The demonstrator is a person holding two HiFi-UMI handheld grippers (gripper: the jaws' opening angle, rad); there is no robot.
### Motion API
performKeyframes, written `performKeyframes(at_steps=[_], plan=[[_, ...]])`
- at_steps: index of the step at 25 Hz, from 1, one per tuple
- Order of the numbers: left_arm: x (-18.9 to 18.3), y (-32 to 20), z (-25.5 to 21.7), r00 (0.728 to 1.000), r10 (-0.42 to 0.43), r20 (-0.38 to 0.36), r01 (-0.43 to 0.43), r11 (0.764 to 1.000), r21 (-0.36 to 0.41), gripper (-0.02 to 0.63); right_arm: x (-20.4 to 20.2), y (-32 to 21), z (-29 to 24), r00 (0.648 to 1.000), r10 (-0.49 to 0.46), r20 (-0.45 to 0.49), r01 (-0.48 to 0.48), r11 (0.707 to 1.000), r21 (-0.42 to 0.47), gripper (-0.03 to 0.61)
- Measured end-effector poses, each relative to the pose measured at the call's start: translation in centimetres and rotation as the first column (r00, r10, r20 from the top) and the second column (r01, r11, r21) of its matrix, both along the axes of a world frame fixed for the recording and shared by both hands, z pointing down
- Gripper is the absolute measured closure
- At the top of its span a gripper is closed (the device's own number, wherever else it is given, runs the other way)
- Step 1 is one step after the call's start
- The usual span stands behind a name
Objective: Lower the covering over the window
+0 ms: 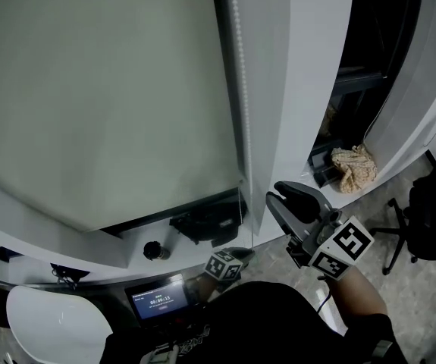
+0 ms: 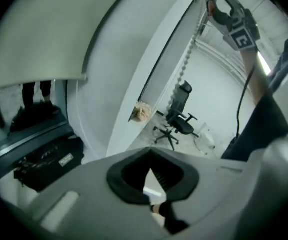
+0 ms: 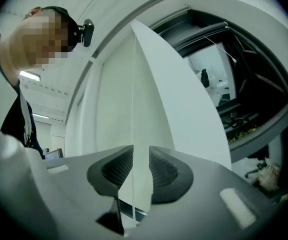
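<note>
The left gripper (image 2: 151, 171) is held lowest and nearest the body, at the foot of the chain (image 1: 238, 89). Its jaws are pressed together, and the chain is seen running down to their tips, so it is taken to be pinched there. The right gripper (image 3: 141, 154) is held higher and just to the right of the chain in the head view. Its jaws stand well apart, and a thin strand of the chain passes between the ribbed pads (image 3: 118, 169) without being pressed by either.

The blind (image 1: 104, 89) is seen directly left of the chain, drawn most of the way down. A dark strip of window (image 1: 168, 214) is left uncovered under its bottom edge. A black bag (image 1: 202, 222) is set on the sill (image 1: 127, 252) below, near the chain's lower end. Farther right of the chain, a beige cloth (image 1: 354, 169) and an office chair (image 1: 430, 211) can be made out.
</note>
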State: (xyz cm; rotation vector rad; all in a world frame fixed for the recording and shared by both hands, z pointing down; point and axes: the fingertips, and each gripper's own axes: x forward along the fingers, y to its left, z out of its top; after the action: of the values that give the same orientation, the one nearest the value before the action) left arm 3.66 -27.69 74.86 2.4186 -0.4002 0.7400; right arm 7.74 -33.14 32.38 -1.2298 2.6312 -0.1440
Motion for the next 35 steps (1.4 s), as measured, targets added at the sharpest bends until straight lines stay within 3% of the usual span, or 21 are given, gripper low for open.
performKeyframes(at_steps=[5, 9, 14, 18, 23, 24, 27, 29, 33, 35], plan=[[-1.8, 1.7, 2.5, 0.999, -0.052, -0.007, 0.051, 0.993, -0.109, 0.612, -3.2, -0.3, -6.9, 0.994, -0.107, -0.026, 0.109, 0.989, 0.096, 0.469], [-1.9, 1.5, 2.6, 0.999, -0.037, 0.006, 0.037, 0.993, -0.110, 0.612, -5.0, -1.8, -11.1, 0.993, -0.084, -0.084, 0.097, 0.981, 0.169, 0.450], [-0.8, 2.2, 3.3, 0.996, 0.033, 0.077, -0.027, 0.997, -0.070, 0.614, -4.2, -4.1, -14.4, 0.996, -0.076, -0.056, 0.085, 0.982, 0.170, 0.451], [-2.5, 5.1, 7.1, 0.965, 0.149, 0.216, -0.126, 0.985, -0.116, 0.614, -4.6, -3.2, -16.9, 0.995, -0.080, -0.063, 0.091, 0.977, 0.194, 0.453], [-3.0, 6.3, 7.8, 0.962, 0.168, 0.216, -0.134, 0.977, -0.163, 0.614, -5.3, -2.4, -17.7, 0.991, -0.106, -0.084, 0.121, 0.971, 0.206, 0.494], [-2.9, 6.5, 7.7, 0.962, 0.175, 0.211, -0.142, 0.976, -0.165, 0.614, -5.5, -2.3, -17.7, 0.990, -0.107, -0.095, 0.125, 0.971, 0.206, 0.561], [-3.2, 7.0, 7.5, 0.968, 0.184, 0.171, -0.153, 0.972, -0.180, 0.612, -5.5, -2.2, -17.6, 0.989, -0.084, -0.118, 0.107, 0.973, 0.204, 0.568], [-3.7, 7.4, 6.8, 0.979, 0.178, 0.100, -0.159, 0.972, -0.175, 0.612, -5.3, -2.4, -17.4, 0.991, -0.058, -0.121, 0.081, 0.976, 0.201, 0.569], [-4.3, 4.9, 3.3, 0.994, 0.038, -0.107, -0.041, 0.999, -0.022, 0.614, -3.5, -3.2, -16.6, 0.988, 0.006, -0.155, 0.026, 0.979, 0.203, 0.569], [-4.4, 3.4, 1.3, 0.986, -0.001, -0.165, 0.016, 0.996, 0.087, 0.585, -2.7, -3.9, -15.4, 0.980, 0.033, -0.198, 0.007, 0.981, 0.196, 0.569]])
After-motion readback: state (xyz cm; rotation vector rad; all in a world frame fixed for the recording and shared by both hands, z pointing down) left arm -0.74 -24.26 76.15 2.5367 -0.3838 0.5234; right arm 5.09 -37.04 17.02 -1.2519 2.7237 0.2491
